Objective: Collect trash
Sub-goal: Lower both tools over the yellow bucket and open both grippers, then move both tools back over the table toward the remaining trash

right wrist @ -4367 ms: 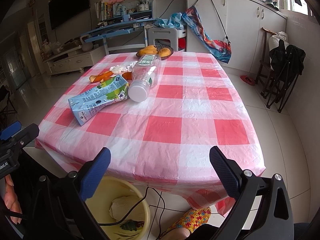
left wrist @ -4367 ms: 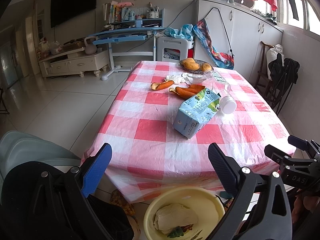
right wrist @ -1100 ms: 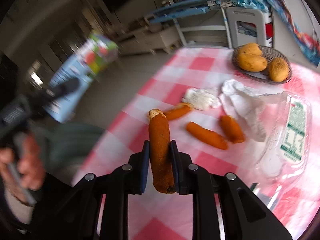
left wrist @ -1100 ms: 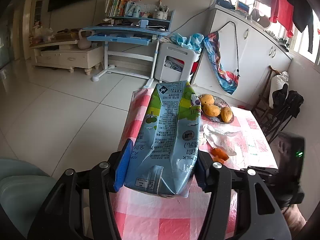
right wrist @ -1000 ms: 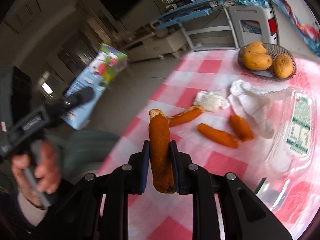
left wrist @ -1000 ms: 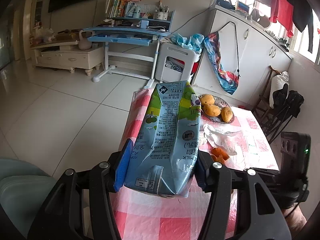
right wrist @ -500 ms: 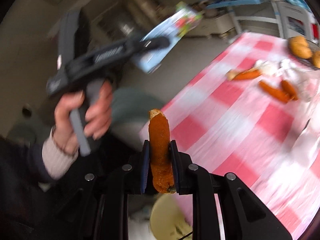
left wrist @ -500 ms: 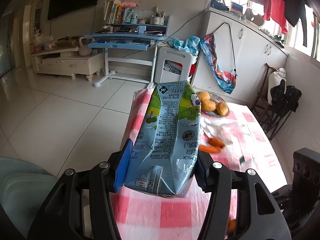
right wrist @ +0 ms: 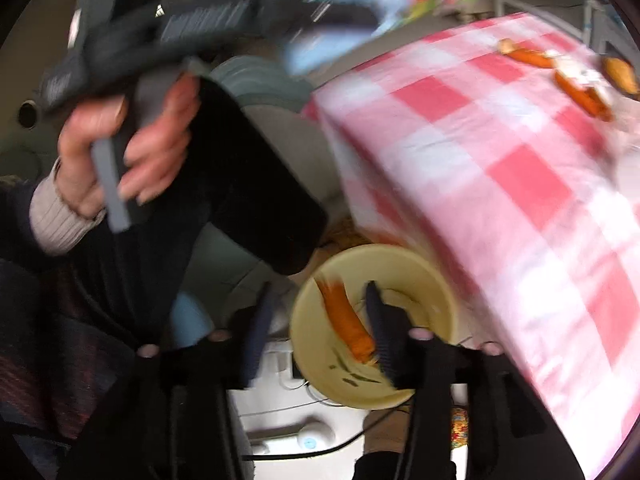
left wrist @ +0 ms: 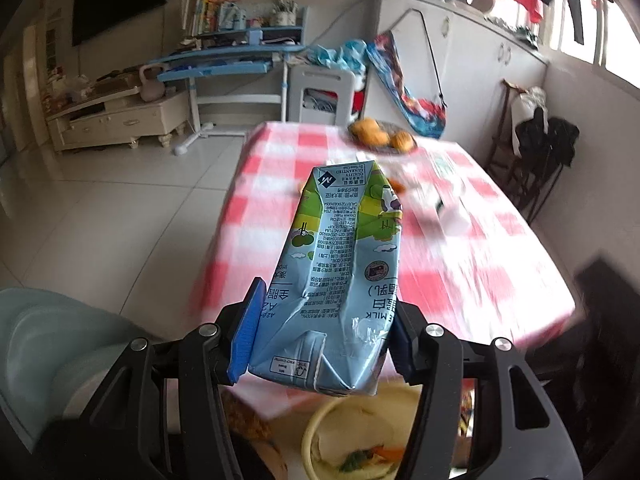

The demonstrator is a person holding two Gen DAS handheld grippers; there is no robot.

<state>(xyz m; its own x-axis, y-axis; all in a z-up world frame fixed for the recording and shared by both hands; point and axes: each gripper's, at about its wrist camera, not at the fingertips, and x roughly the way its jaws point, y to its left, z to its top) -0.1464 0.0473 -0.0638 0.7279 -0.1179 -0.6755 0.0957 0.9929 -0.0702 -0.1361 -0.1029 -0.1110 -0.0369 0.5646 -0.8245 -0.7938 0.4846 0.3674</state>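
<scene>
The left tool (left wrist: pixel 322 332) is clenched on a crumpled blue milk carton (left wrist: pixel 340 276), which fills the space ahead of it and hides part of the checked table (left wrist: pixel 472 256); beyond lie a fruit plate (left wrist: pixel 382 136) and blurred litter. Below both tools sits a yellow basin (right wrist: pixel 432 280) holding scraps. The right tool (right wrist: pixel 318 320) stands released above it, an orange peel (right wrist: pixel 344 320) between its fingers, over the basin's inside

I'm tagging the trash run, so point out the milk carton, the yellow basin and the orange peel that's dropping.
milk carton (left wrist: pixel 340 264): left wrist view, on its printed blue side panel.
yellow basin (right wrist: pixel 436 276): right wrist view, on the far rim.
orange peel (right wrist: pixel 344 316): right wrist view, on its middle, over the basin.
</scene>
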